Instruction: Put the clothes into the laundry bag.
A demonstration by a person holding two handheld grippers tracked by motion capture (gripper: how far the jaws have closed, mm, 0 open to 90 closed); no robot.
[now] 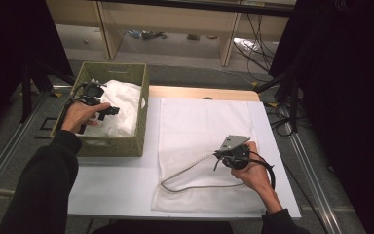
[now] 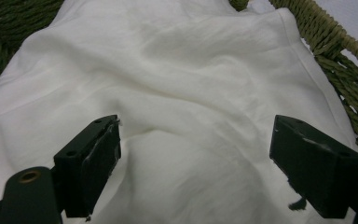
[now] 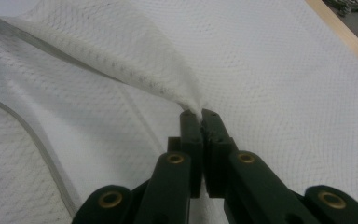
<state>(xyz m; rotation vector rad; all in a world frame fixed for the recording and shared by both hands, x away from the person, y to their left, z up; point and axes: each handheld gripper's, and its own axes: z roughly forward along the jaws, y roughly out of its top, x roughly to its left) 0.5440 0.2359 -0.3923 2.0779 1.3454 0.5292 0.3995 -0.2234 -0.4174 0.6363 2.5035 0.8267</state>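
**Two tools, mesh bag and basket of white cloth**

Right tool (image 1: 222, 152): jaws pressed together on a pinched fold of the white mesh bag (image 1: 204, 146), lifting that fold into a small ridge above the rest of the netting. In the right gripper view the tool (image 3: 200, 113) has the fold running away from the jaw tips toward 10 o'clock. A grey zip edge (image 1: 195, 178) curves across the bag's near part, at about 7 o'clock from the tool. The right hand (image 1: 251, 168) holds the tool over the bag's right half.

Left tool (image 1: 111, 110): jaws spread wide, nothing between them. In the left gripper view the tool (image 2: 196, 154) hangs just above the white cloth (image 2: 182, 84), which lies crumpled under and beyond both jaws. The left hand (image 1: 80, 114) carries it over the basket.

Woven basket (image 1: 112, 146): olive green, rectangular, at 10 o'clock on the bench, holding the white cloth (image 1: 121, 109). Its wicker wall (image 2: 345, 56) shows at 2 o'clock from the left tool.

Mesh bag: flat on the bench, centre to right, just beside the basket at its 3 o'clock.

Bench (image 1: 112, 185): white top, wooden strip along the far edge.
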